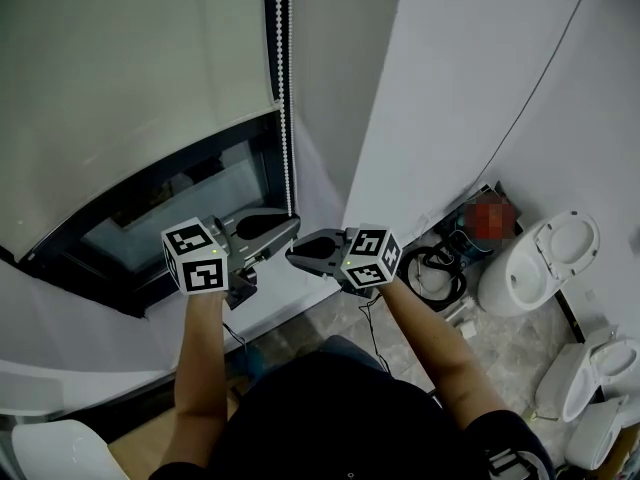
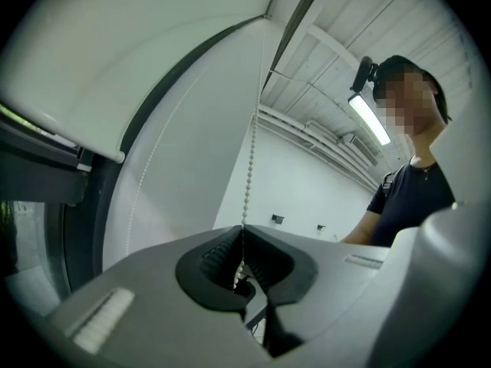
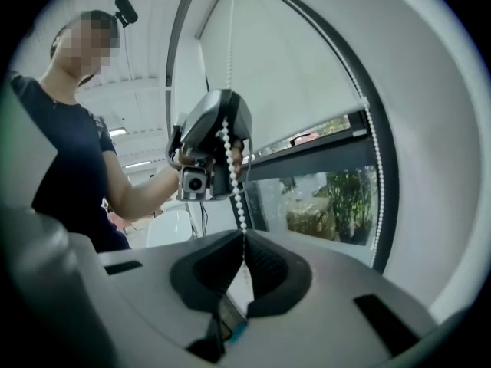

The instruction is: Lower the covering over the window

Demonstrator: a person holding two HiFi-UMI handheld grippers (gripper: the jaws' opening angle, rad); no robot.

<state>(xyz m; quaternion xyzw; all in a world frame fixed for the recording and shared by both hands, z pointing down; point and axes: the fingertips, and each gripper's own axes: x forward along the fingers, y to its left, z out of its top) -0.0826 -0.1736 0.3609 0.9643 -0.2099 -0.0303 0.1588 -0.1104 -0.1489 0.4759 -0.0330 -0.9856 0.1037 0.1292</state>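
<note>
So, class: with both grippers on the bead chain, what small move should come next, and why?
Probably pull the bead chain down a little: the left gripper and right gripper are both shut on it, and the blind leaves the window glass partly uncovered.

We wear a dark short-sleeved shirt (image 1: 330,408), with a white pattern on the right sleeve (image 1: 507,460). A small black camera (image 3: 123,8) sits on our head. Our left gripper (image 1: 292,224) and right gripper (image 1: 293,252) have smooth grey shells lined with black ribbed pads (image 2: 217,261). Each carries a white cube (image 1: 195,256) printed with black square markers, with a tiny green light (image 1: 214,252) beside it. A thin black cable (image 1: 236,336) hangs under each.
</note>
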